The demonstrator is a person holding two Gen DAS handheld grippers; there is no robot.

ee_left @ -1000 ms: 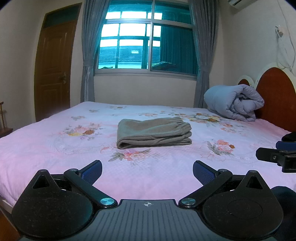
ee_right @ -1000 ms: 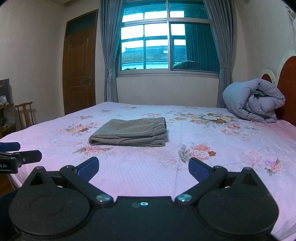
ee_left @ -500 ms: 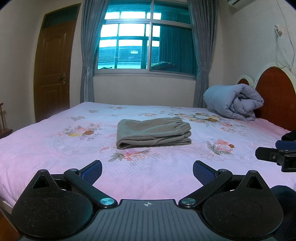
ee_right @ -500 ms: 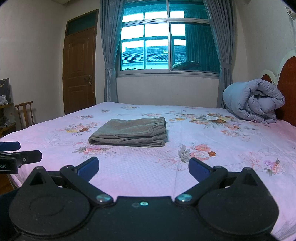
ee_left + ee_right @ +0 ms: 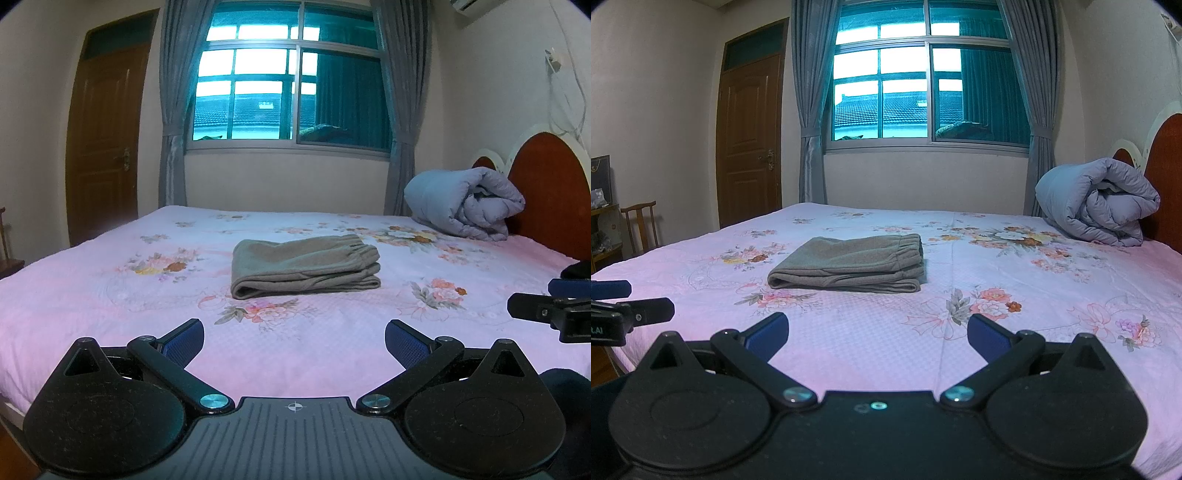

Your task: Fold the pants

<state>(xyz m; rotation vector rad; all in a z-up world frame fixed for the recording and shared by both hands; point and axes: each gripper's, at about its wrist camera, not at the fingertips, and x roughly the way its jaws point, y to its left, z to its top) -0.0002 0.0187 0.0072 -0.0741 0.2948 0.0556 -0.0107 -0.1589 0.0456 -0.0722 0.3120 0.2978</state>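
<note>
Grey-brown pants (image 5: 304,266) lie folded in a compact stack in the middle of the bed, elastic waistband to the right. They also show in the right wrist view (image 5: 849,264). My left gripper (image 5: 294,338) is open and empty, held back near the bed's front edge, well short of the pants. My right gripper (image 5: 877,330) is open and empty at the same distance. The right gripper shows at the right edge of the left wrist view (image 5: 546,312); the left gripper shows at the left edge of the right wrist view (image 5: 631,312).
The bed (image 5: 110,295) has a pink floral sheet. A rolled grey-blue duvet (image 5: 461,201) lies against the red headboard (image 5: 546,184) at the back right. A wooden door (image 5: 750,144), a window with curtains and a chair (image 5: 641,225) stand beyond the bed.
</note>
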